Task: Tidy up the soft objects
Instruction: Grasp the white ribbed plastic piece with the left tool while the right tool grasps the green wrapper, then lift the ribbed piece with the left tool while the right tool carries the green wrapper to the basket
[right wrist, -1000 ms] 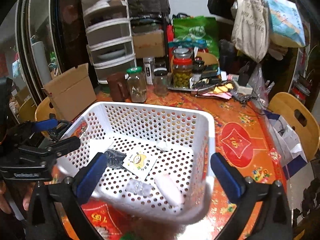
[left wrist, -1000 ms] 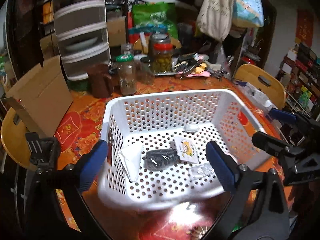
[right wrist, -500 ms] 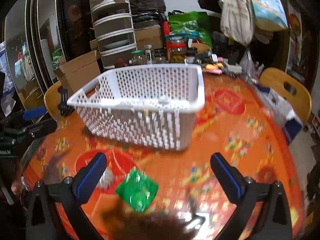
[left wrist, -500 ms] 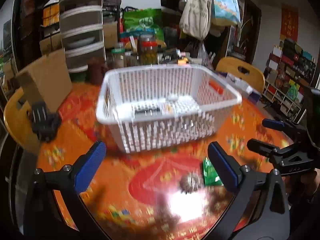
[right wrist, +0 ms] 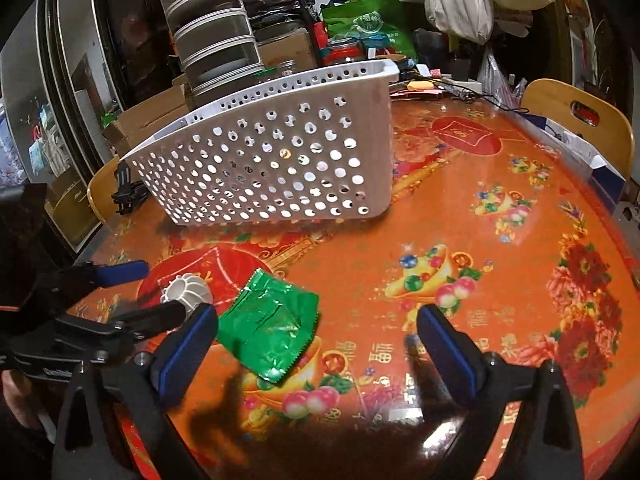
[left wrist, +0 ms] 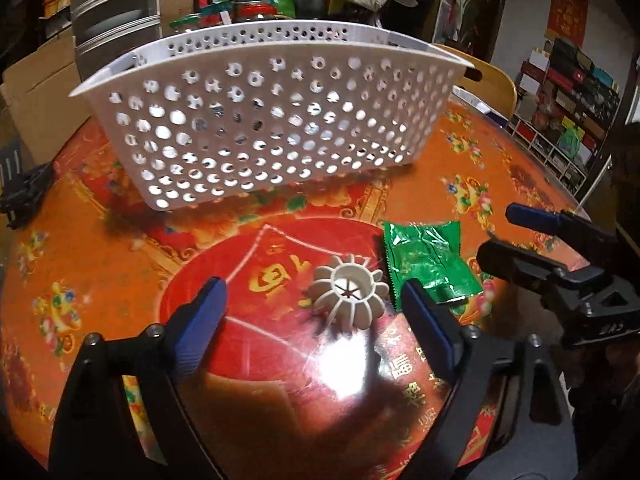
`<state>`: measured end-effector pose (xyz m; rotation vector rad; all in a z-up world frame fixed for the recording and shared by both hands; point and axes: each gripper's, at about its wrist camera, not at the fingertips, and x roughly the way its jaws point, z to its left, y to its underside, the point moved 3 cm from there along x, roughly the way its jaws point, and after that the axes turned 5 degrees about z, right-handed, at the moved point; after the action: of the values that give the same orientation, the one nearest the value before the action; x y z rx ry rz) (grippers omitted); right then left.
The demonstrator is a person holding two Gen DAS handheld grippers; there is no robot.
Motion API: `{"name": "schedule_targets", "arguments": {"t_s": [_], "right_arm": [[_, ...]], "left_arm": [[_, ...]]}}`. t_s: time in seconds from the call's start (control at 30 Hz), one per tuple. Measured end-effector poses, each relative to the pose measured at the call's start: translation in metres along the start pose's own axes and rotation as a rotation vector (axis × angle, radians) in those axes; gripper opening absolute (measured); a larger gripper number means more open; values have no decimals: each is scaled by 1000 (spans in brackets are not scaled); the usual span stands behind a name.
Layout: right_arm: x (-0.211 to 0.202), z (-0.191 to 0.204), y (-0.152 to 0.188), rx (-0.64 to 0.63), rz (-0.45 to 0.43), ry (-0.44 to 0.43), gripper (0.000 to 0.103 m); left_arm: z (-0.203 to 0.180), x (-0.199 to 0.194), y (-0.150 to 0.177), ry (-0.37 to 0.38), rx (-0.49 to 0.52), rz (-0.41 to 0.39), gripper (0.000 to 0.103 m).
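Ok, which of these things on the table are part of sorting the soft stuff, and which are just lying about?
For the job:
- green foil packet
- white ribbed piece
- white perforated basket
- left gripper and right gripper, both open

Just lying about:
- cardboard box
- stacked drawer unit
- jars behind the basket
- wooden chair

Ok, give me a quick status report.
Left gripper open, over white ribbed piece. Right gripper open, beside green packet. Basket behind, path clear.
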<state>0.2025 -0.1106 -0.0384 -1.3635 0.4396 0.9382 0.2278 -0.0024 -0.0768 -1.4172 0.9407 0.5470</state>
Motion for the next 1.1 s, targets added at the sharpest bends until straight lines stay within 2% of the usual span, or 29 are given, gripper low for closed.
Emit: {"name": "schedule_targets", "arguments": {"t_s": [0.07,0.23,0.37,0.53,0.7,0.73,0.77,0.93,1.1], "right_arm": [[0,0,-1,-3,-1,-8,100],[1,5,-1,-20,1,-12,99],[5,17,0,-66,15,-8,99],[16,37,1,-141,59,3,99],[32,47,-2,-169,119,17,98],[36,48,-3,-174,132,21,93],[40,50,-2,-183,148,29,88],[51,64,3,-255,176,114,81],[53,67,3,-254,169,108,74]], "left_arm": [[-5,6,2,-4,21,4,73],[-16,17,4,19,63,10,43],[-13,11,4,2,67,-21,42],[21,0,4,-50,21,-48,42],[49,0,9,43,-65,-33,42],[49,0,10,52,-65,-30,42],[50,0,10,55,-63,-32,42],[49,2,10,76,-62,-31,42],[50,2,11,91,-79,-33,42]]}}
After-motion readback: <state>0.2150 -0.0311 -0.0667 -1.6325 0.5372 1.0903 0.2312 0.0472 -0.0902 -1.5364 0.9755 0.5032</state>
